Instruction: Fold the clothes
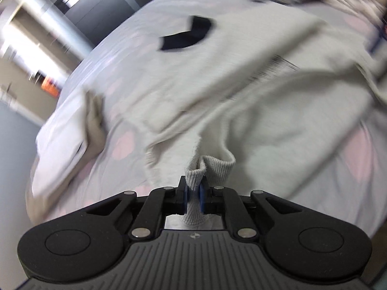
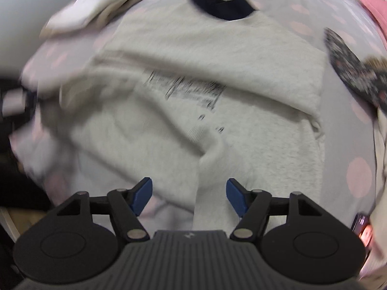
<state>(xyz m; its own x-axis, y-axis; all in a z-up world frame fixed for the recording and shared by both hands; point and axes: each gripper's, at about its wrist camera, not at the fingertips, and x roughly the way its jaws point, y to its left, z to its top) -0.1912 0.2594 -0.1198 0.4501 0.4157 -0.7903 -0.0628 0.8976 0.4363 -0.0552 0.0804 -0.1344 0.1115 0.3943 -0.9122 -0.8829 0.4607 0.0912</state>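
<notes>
A light grey sweatshirt [image 1: 217,77] with a dark neck opening [image 1: 187,33] lies spread on a bed [image 1: 101,72] with pink dots. My left gripper [image 1: 193,194] is shut on the sweatshirt's ribbed cuff [image 1: 196,176], and the sleeve [image 1: 217,130] rises from the bed to the blue pads. In the right wrist view the same sweatshirt [image 2: 193,91] shows dark print [image 2: 191,87] on its chest. My right gripper [image 2: 188,193] is open above a fold of the sweatshirt near its lower edge, and its blue pads [image 2: 142,193] press on nothing.
A folded pale garment [image 2: 94,7] lies at the bed's far left corner. A dark flowered cloth [image 2: 353,67] and a pink cloth [image 2: 372,7] lie at the right. A phone-like object [image 2: 362,227] sits at the lower right. Beyond the bed is a room with dark panels [image 1: 96,7].
</notes>
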